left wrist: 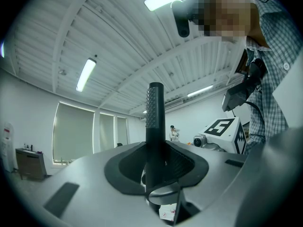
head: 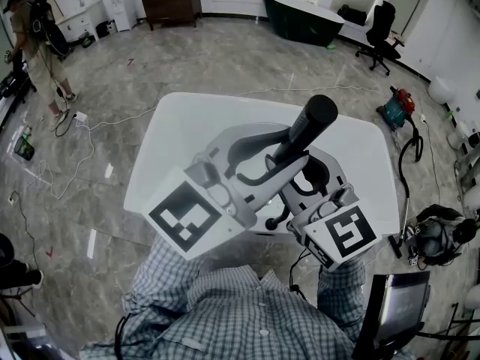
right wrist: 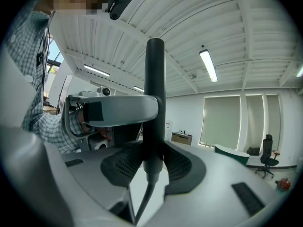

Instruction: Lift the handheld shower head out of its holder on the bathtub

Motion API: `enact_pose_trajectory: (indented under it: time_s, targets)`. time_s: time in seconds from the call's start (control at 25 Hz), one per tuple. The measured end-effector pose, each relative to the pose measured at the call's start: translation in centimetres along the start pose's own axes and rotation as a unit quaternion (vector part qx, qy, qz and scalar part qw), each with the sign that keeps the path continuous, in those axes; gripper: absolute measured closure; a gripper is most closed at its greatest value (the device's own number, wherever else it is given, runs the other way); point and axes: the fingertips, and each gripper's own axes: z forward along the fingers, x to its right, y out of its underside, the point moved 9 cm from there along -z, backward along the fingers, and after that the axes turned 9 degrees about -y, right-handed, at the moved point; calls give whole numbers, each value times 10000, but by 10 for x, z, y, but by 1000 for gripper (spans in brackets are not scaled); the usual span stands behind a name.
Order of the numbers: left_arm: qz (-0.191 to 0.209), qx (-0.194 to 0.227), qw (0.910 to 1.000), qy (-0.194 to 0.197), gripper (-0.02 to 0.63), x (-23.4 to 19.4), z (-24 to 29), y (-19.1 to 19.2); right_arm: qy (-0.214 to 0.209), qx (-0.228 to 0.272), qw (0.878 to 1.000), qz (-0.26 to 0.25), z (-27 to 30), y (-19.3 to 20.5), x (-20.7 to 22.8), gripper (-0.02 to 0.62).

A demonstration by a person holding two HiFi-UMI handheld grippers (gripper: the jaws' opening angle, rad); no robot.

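Two grippers clamp one black shower head (head: 304,137): left gripper (left wrist: 155,174) and right gripper (right wrist: 154,164) both squeeze its handle, upright above the white bathtub (head: 187,126).

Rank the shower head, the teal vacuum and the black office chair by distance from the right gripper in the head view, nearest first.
1. shower head: clamped in the jaws of the right gripper, at centre.
2. teal vacuum: on the floor off to the right.
3. office chair: far upper right, well beyond the vacuum.
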Motion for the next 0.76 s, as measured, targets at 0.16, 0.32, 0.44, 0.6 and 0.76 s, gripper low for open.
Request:
enact_pose_trajectory:
  time_s: [0.16, 0.32, 0.44, 0.6, 0.76]
  targets:
    - [-31, 18, 10000, 3, 488, 0, 0, -1, 0, -3, 10000, -9, 0, -1, 0, 466]
    - [-39, 14, 10000, 0, 488, 0, 0, 0, -9, -19, 10000, -9, 0, 0, 0, 466]
    - [-47, 31, 10000, -4, 488, 0, 0, 0, -10, -27, 10000, -17, 0, 0, 0, 465]
    - [-67, 24, 10000, -19, 488, 0, -1, 1, -18, -23, 10000, -15, 0, 0, 0, 466]
    - [-89, 25, 10000, -27, 488, 0, -1, 1, -29, -33, 10000, -12, 0, 0, 0, 466]
